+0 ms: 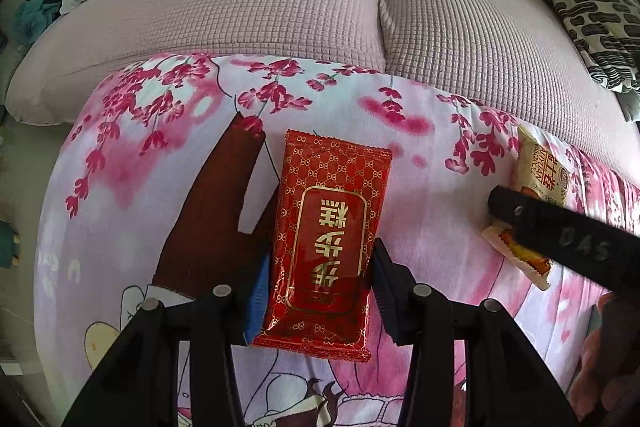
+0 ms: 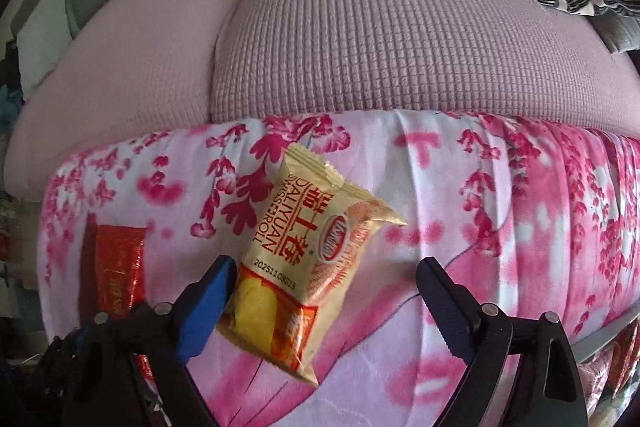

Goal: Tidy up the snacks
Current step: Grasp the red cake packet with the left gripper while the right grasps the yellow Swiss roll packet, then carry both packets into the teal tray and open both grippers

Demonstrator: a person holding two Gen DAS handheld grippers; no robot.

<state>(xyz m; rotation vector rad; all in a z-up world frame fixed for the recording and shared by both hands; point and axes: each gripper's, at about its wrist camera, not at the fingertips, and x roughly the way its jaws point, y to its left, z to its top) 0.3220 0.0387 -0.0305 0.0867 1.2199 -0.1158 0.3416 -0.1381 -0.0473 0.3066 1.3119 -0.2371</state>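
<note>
Left wrist view: left tool (image 1: 320,291) is clamped on the lower part of a red snack packet (image 1: 330,235) above a pink floral blanket (image 1: 160,187), with the right tool's black finger (image 1: 560,235) crossing a yellow snack packet (image 1: 538,171) at the right edge. Right wrist view: right tool (image 2: 326,303) stands wide, its blue pad (image 2: 204,311) touching the left edge of the yellow Swiss roll packet lying on the blanket, the other pad well apart from it; pink sofa cushions (image 2: 360,39) lie behind.
</note>
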